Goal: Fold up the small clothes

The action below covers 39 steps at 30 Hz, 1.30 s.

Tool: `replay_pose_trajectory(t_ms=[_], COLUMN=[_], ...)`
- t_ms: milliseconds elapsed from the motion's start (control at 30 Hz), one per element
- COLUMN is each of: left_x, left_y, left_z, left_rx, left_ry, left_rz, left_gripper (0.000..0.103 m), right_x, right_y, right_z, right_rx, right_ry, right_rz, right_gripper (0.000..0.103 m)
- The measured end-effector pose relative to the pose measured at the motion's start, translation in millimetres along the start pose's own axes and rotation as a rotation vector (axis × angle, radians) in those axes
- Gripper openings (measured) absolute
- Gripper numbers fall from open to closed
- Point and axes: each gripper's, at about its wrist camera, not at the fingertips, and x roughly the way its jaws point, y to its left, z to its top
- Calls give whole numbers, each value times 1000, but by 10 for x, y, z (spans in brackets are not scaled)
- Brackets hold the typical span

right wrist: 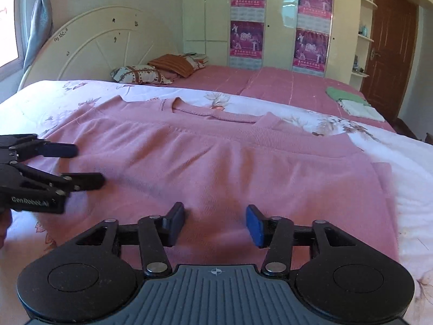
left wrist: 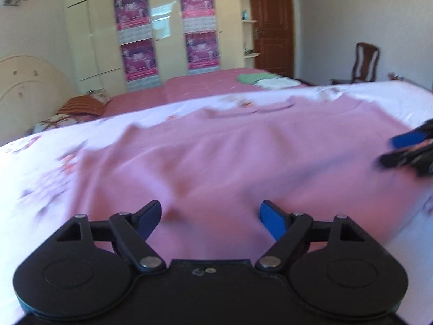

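A pink sweater point(right wrist: 216, 162) lies spread flat on a bed, over a white sheet with a flower print point(right wrist: 311, 119), its neckline at the far side and its hem toward the cameras. The left tool point(left wrist: 209, 218) hangs over the near part of the sweater with its jaws spread wide and nothing caught between them; in the right wrist view the same tool comes in from the left edge, jaws apart, its body cut off by the frame. Whether its fingertips touch the knit cannot be told. The right tool point(right wrist: 215, 223) is also held apart, less widely, above the hem, with only bare fabric showing in the gap; in the left wrist view it is a dark blur at the right edge, mostly cut off.

The left wrist view is smeared with motion, so the sweater's folds, collar and the sheet's print are hard to make out there. The sweater's near hem is hidden behind both tool bodies, and its right sleeve cannot be traced clearly.

Farther back lies a pink bedspread point(right wrist: 270, 81), on it a green folded cloth point(right wrist: 342, 93) touching a white one point(right wrist: 360, 109), and patterned pillows point(right wrist: 140, 74) near a cream headboard point(right wrist: 89, 46). Cupboards with magenta posters point(right wrist: 246, 38) and a brown door point(right wrist: 389, 43) stand behind; the print on the posters is too small to read
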Motion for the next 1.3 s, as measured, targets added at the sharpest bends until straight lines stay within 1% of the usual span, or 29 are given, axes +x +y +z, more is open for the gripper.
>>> replay_pose_trajectory(t_ms=[33,67,100,133,167,200,233,300,367,433,500,533,567,667,700,733,800,867,933,967,1000,1033,1067,1100,1133,1167,1200,1267,1300], left_x=[-30,-65,-105,-147,-203,-274,-340,-438,-436,-353,-264,-267,-291,-344,-359,-384,-420,-456,-478,-437,-388,-383,-384,-394,-413,-438,-438,-419,-416], left_y=[145,301,406,419,380,315,253,60,-148,-313,-320,-265,-184,120,228,344,369,339,344,343,343,336,336,344,346,348,354,373,386], left_z=[-86,-151,-166,-150,-117,-79,-52,-6,-22,-68,-126,-166,-197,-306,-333,-348,-326,-287,-275,-285,-304,-309,-301,-291,-280,-278,-300,-343,-345], left_rx=[-38,-98,-136,-133,-125,-130,-145,-164,-135,-106,-96,-96,-101,-120,-153,-190,-179,-174,-195,-193,-189,-185,-185,-186,-187,-187,-183,-184,-190], left_ry=[-1,-1,2,2,-4,-17,-37,-68,-61,-28,23,25,25,47,55,58,61,50,30,55,68,61,64,69,70,64,65,67,68], left_rz=[0,-10,-18,-6,22,36,14,-44,-69,-71,-51,-37,-21,85,87,66,58,78,92,111,122,125,127,127,134,142,141,139,135], left_gripper=[86,87,87,87,82,81,81,82,82,82,82,82,82,86,86,86,84,81,80,80,82,82,82,82,82,80,80,83,83], right_x=[-63,-107,-168,-190,-231,-292,-371,-531,-555,-514,-433,-421,-451,-559,-599,-632,-705,-770,-895,-939,-953,-903,-810,-728,-733,-740,-786,-890,-869], right_y=[-78,-178,-342,-458,-506,-505,-470,-318,-75,216,349,340,296,-28,-170,-282,-454,-462,-505,-536,-559,-595,-624,-666,-653,-641,-623,-591,-568], right_z=[-77,-146,-245,-310,-330,-304,-272,-232,-229,-296,-388,-432,-458,-558,-616,-653,-704,-679,-637,-627,-627,-634,-659,-699,-711,-687,-659,-647,-662], right_rx=[-14,-2,64,114,139,168,189,202,164,105,55,53,64,114,133,151,188,169,212,240,255,260,263,260,247,236,239,245,230], right_ry=[18,23,23,31,22,22,3,-55,-43,-19,17,27,21,31,40,49,58,60,1,-28,-45,-26,19,51,36,47,43,-11,-5], right_rz=[-78,-96,-77,-81,-74,-93,-86,-27,-8,11,-20,-33,-36,-109,-143,-159,-135,-155,-175,-179,-193,-215,-225,-228,-230,-234,-236,-216,-217], right_gripper=[52,53,52,52,52,52,52,52,52,52,52,52,52,52,52,52,52,52,51,51,48,33,16,14,14,14,14,14,14])
